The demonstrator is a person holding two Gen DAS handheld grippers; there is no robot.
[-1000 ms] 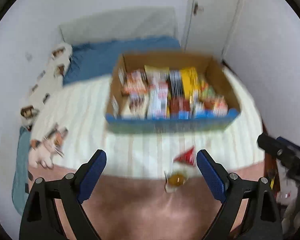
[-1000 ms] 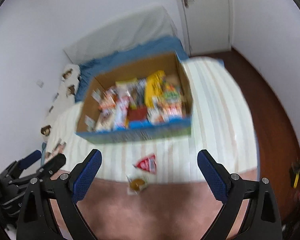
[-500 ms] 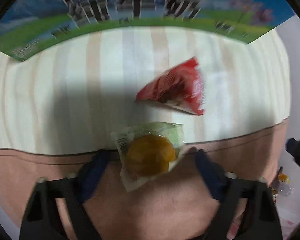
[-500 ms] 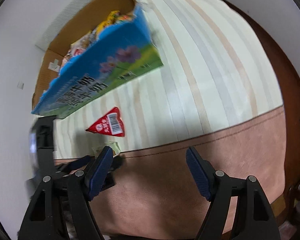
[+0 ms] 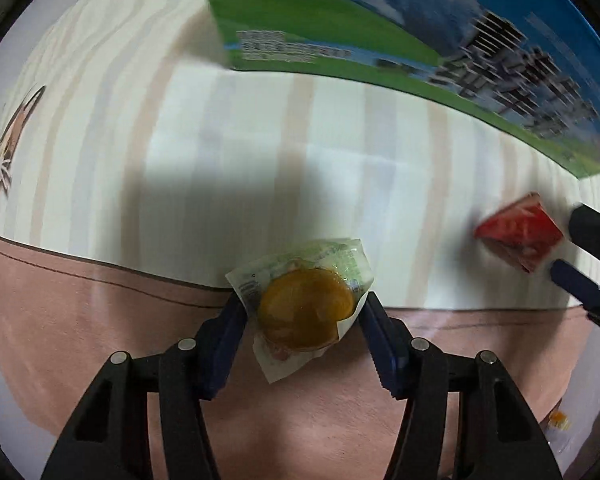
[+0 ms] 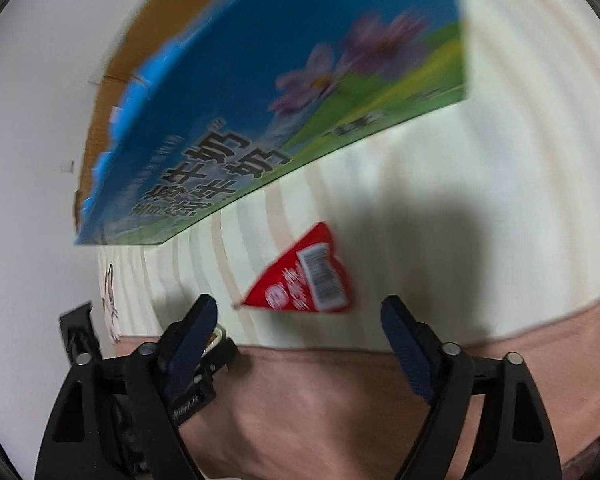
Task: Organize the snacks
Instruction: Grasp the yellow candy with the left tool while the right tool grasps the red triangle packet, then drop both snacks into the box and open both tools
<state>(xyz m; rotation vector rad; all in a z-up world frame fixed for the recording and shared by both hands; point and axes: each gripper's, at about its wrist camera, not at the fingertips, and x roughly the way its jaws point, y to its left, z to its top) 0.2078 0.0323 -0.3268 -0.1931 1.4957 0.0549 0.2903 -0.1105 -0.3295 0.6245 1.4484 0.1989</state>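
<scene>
left gripper (image 5: pixel 302 312): fingers closing, pastry (image 5: pixel 306 314) between them, pads at its wrapper edges. right gripper (image 6: pixel 296 316): fingers spread, opening, red packet (image 6: pixel 304 280) just ahead, untouched.

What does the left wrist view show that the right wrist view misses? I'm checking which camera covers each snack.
Only the left wrist view shows the wrapped orange pastry between the closing left gripper pads, its wrapper edges touching them. Only the right wrist view shows the red packet's barcode face, lying ahead of the opening right gripper, nothing between its jaws. Both show the red triangular packet, the blue-and-green box and the striped cover.
</scene>
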